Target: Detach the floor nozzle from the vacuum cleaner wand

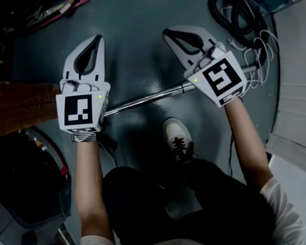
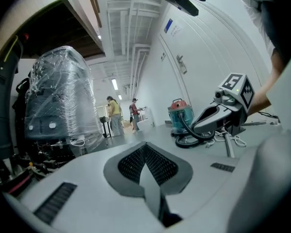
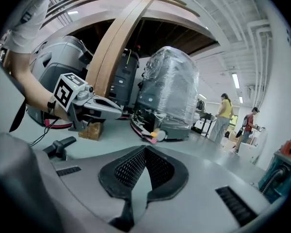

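A chrome vacuum wand (image 1: 148,99) lies slantwise across the dark floor, and its left end runs under my left gripper's marker cube. I cannot make out the floor nozzle; a black part (image 3: 60,146) lies on the floor near the left gripper. My left gripper (image 1: 97,38) is held above the floor at the left, shut with nothing between its jaws (image 2: 145,149). The right gripper (image 1: 166,33) hovers above the wand's right part, also shut and empty (image 3: 144,152). Neither gripper touches the wand.
A shoe (image 1: 176,137) stands just below the wand. A teal vacuum cleaner (image 2: 180,113) with a coiled black hose (image 1: 239,14) sits at the right, with white cables (image 1: 257,60) beside it. A plastic-wrapped machine (image 3: 170,93) and a wooden beam (image 1: 20,106) are at the left. Two people (image 3: 225,113) stand far off.
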